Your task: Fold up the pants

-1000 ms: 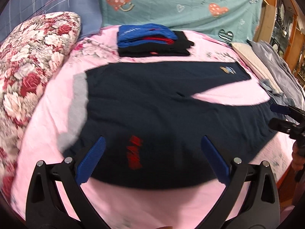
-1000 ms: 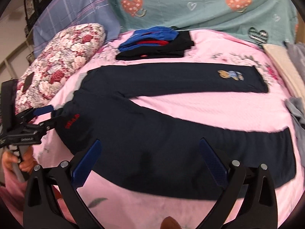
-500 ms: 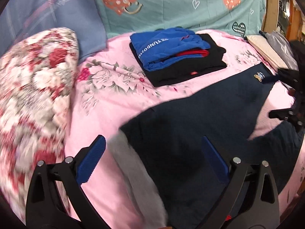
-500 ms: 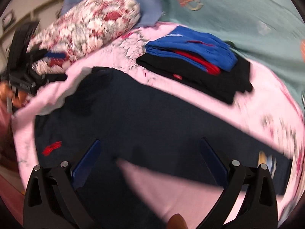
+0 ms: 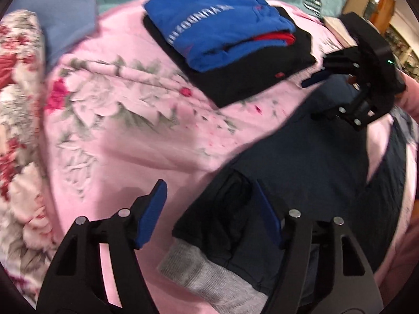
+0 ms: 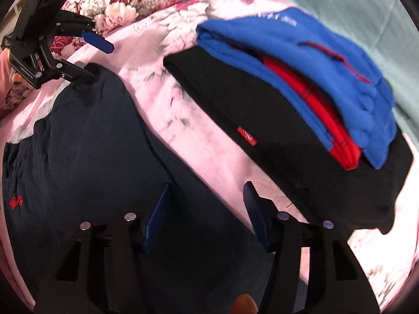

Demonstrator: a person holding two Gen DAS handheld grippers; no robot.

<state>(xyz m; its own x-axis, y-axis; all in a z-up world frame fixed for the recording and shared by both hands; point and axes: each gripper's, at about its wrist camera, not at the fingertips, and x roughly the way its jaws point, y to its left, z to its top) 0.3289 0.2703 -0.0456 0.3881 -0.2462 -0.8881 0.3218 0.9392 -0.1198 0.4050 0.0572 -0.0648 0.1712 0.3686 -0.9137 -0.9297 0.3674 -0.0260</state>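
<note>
Pink floral bedsheet (image 5: 136, 136) covers the bed on which a pair of dark navy pants with a grey waistband (image 5: 314, 172) lies spread, its waist end toward the left gripper and its near leg running under the right one. At the waist corner, the black left gripper with blue pads (image 5: 209, 209) points steeply down, its jaws closing with the corner of the navy fabric and the grey band between them; the pads do not yet press on the cloth. Farther along the upper edge of the pants, the black right gripper with blue pads (image 6: 207, 209) also points down at the fabric, its jaws closing over the edge where navy cloth meets pink sheet, the pads not clamped on it. Each gripper shows at the edge of the other's view, both low over the pants. Just beyond the pants sits a folded stack of clothes, blue on top, red in the middle, black beneath (image 6: 301, 83). A red-and-white floral pillow (image 5: 18, 104) lies at the side, and a teal heart-print cover (image 6: 340, 5) rises behind the stack.
</note>
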